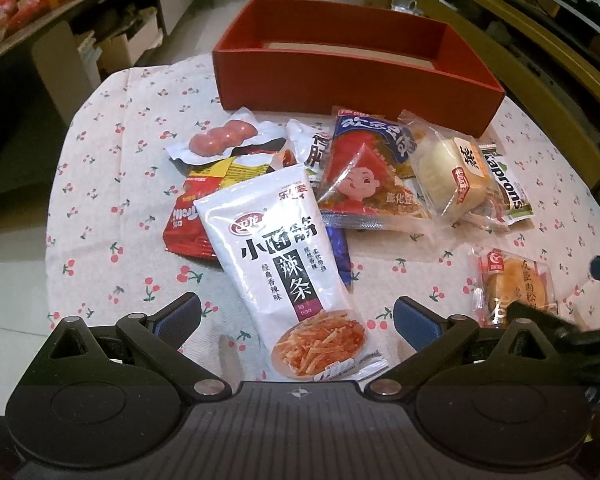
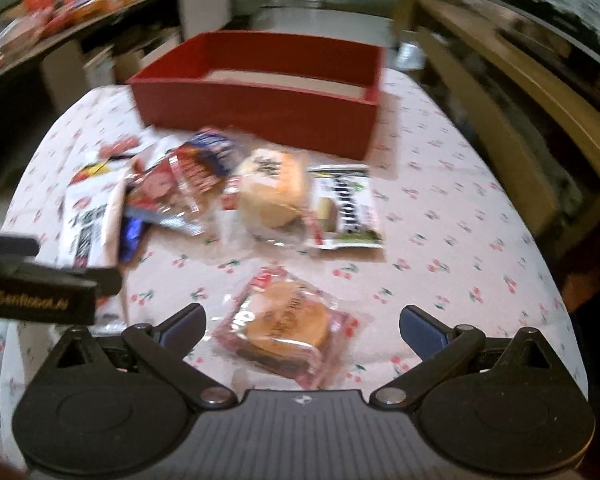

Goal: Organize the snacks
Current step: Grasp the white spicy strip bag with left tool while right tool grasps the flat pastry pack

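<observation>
A red box (image 1: 352, 84) is seen at the far side of the cherry-print tablecloth (image 1: 112, 184), its pale floor showing in both views with nothing visibly lying in it. All the snacks are found outside it, on the cloth in front of its near wall.

The left gripper (image 1: 296, 316) is held wide open, and a white spicy-strip packet (image 1: 284, 272) is framed between its blue pads (image 1: 180, 312) without being touched by them. Behind that packet, a red packet (image 1: 184, 228) is partly covered by it, and a pouch of pink sausage balls (image 1: 220, 140) is laid further back. To the right, a red-and-blue cartoon-face packet (image 1: 364, 172), a wrapped pale bun (image 1: 452, 176) and a Kaprons sachet (image 1: 508, 184) are ranged along the box front.

The right gripper (image 2: 302, 324) is likewise spread open, and a wrapped meat-floss bun (image 2: 288, 328) is seen lying apart from the pile, between the fingers but not gripped. This view is blurred, so packet print is hardly legible here; the lettering is read only from the left wrist. The left gripper's black body is caught at the left edge of the right view, and part of the right one intrudes at the lower right of the left view.
</observation>
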Tool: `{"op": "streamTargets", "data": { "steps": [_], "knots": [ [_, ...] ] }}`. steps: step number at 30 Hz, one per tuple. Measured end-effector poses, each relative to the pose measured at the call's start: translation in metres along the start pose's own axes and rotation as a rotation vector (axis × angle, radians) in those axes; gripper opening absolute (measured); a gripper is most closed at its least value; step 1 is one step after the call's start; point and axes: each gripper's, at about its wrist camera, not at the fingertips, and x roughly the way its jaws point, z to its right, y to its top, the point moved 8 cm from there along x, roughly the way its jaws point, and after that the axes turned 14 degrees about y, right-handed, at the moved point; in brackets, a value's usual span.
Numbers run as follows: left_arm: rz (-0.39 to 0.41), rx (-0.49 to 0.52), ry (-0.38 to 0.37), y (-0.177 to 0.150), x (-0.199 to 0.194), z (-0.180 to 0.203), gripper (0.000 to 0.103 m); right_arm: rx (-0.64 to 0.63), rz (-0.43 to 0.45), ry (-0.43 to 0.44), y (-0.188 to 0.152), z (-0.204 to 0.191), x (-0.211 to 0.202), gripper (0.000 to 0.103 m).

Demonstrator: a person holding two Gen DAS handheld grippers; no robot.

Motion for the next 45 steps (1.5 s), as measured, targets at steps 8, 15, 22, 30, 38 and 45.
{"op": "streamTargets", "data": {
  "steps": [8, 15, 22, 30, 38, 45],
  "knots": [
    [-0.032, 0.005, -0.017, 0.000, 0.008, 0.001, 0.103, -0.248, -0.059, 0.084, 0.014, -0.016, 0.019, 0.103],
    [-0.062, 0.007, -0.027, -0.001, 0.014, 0.005, 0.103, -0.314, -0.158, 0.168, 0.009, -0.006, 0.038, 0.103],
    [-0.082, 0.019, -0.044, -0.002, 0.017, 0.013, 0.103, -0.237, -0.181, 0.239, 0.002, -0.004, 0.041, 0.083],
    [-0.089, -0.001, -0.055, -0.001, 0.017, 0.008, 0.103, -0.101, -0.218, 0.252, -0.014, 0.006, 0.028, 0.090],
    [-0.088, -0.031, -0.071, 0.004, 0.016, 0.001, 0.103, -0.177, -0.263, 0.247, -0.024, -0.005, 0.026, 0.097],
    [-0.130, -0.043, -0.034, 0.003, 0.030, 0.009, 0.103, -0.193, -0.231, 0.204, -0.025, -0.005, 0.025, 0.077]
  ]
}}
